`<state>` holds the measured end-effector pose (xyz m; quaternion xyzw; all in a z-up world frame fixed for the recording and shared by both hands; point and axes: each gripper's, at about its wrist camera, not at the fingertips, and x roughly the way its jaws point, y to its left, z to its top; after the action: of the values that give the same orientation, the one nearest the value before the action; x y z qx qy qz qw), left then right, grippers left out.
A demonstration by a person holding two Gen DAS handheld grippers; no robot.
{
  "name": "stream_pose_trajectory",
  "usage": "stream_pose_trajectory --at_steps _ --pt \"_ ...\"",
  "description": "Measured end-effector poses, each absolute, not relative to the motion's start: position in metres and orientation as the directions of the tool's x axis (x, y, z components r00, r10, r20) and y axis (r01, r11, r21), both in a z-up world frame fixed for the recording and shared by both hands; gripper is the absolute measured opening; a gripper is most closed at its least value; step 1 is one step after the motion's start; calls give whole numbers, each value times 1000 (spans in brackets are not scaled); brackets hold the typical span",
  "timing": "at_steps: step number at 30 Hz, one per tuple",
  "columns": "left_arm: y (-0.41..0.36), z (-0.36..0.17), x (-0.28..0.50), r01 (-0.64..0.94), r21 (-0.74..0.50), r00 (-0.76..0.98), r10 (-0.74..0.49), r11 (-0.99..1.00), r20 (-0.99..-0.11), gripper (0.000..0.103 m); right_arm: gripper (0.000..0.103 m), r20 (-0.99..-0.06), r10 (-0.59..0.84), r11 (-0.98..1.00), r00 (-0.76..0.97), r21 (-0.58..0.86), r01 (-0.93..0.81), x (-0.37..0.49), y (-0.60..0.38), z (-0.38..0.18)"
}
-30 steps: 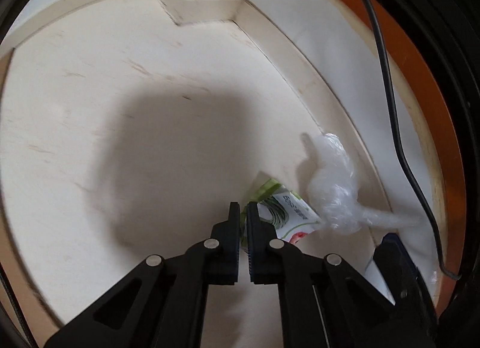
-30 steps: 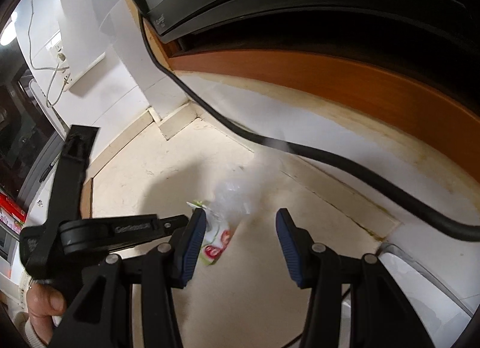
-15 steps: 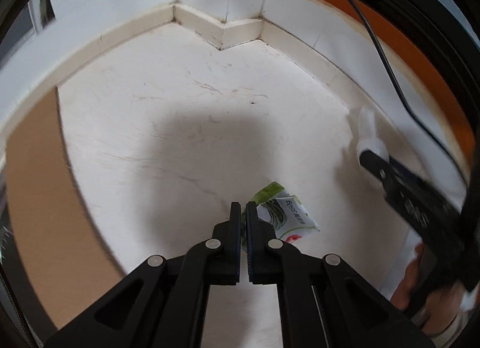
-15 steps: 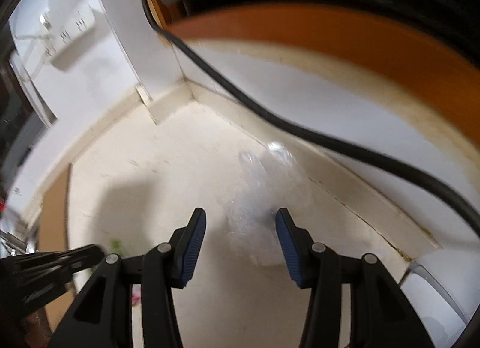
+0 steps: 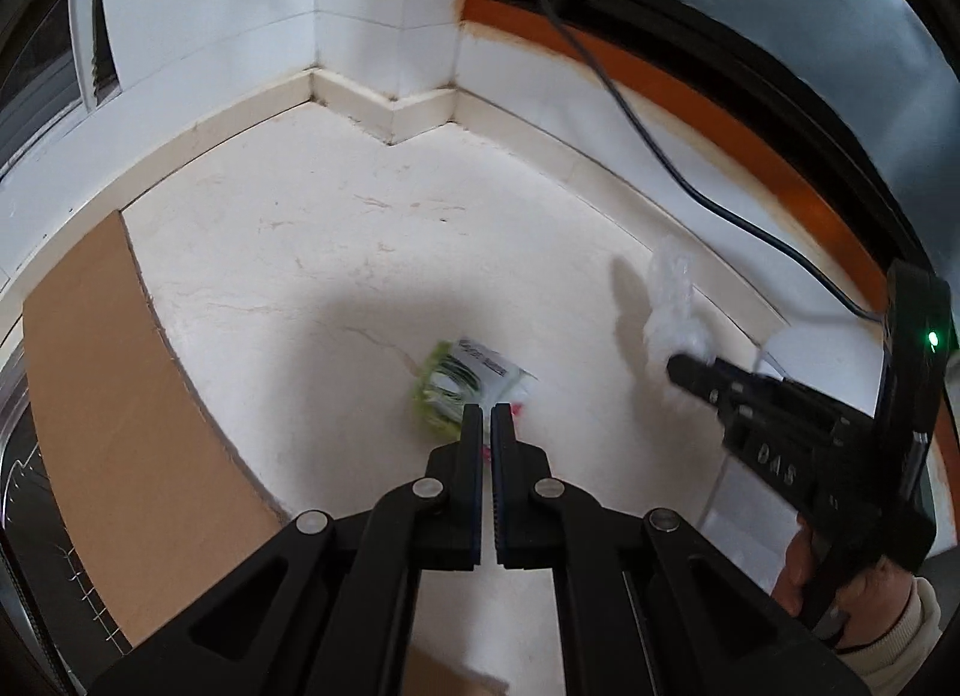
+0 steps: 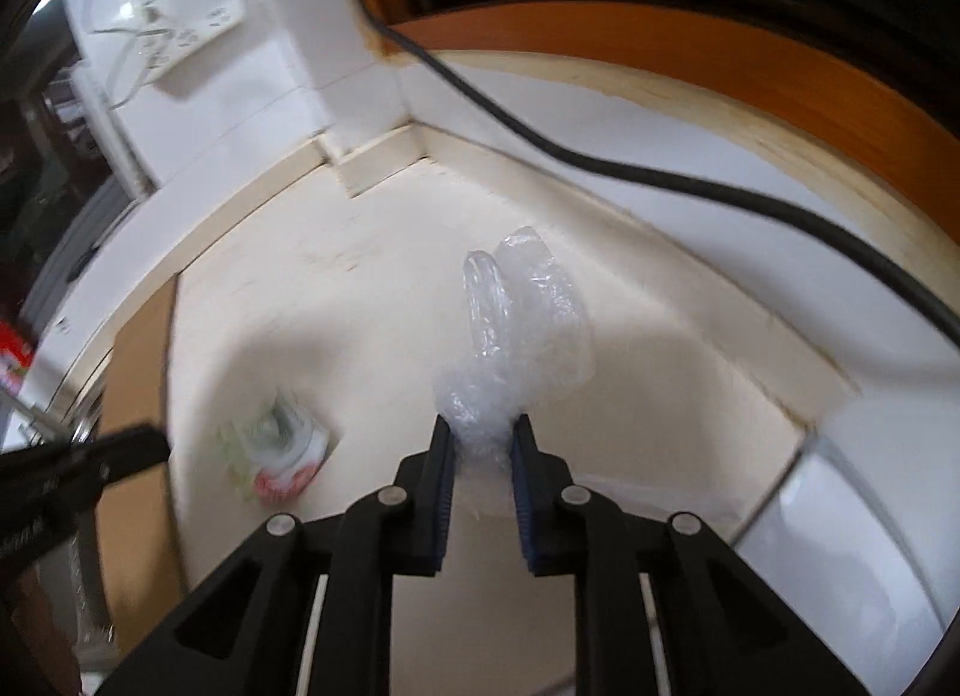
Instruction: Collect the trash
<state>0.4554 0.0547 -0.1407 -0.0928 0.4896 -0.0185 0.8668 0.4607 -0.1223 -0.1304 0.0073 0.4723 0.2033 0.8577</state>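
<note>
Here, in the left wrist view, the left gripper has its fingers pressed nearly together, pinching the lower edge of a green and white wrapper. The wrapper hangs blurred at the fingertips, above the pale floor; whether it touches the floor I cannot tell. A brown cardboard sheet lies on the floor to the left. On the right, the right gripper reaches in, held by the person's right hand, with a crumpled clear plastic bag at its tip. A black cable runs along the white wall near an orange wooden frame.

In the right wrist view, the right gripper has its blue-padded fingers narrowed around the base of the clear plastic bag, which stands up and forward from the grip, off the floor. Lower left, the green and white wrapper appears blurred just beside the tip of the left gripper. The black cable crosses the wall above, under the orange frame. A white power strip is fixed on the wall at upper left.
</note>
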Motion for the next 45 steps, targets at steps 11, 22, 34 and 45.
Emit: stream_pose_trajectory --at_steps 11,22,34,45 --pt "93 -168 452 -146 -344 450 -247 928 -858 50 17 -810 381 902 445 220 -371 432 -115 -139" --pt "114 -208 464 -350 -515 432 -353 782 -830 54 17 -809 422 881 409 260 -394 437 -108 -152" --pt "94 -206 467 -360 -468 446 -291 807 -846 7 17 -804 443 870 396 280 -405 434 -114 -149" --pt "67 -121 379 -160 -437 462 -324 885 -826 4 17 -782 426 893 455 282 -351 356 -125 -95"
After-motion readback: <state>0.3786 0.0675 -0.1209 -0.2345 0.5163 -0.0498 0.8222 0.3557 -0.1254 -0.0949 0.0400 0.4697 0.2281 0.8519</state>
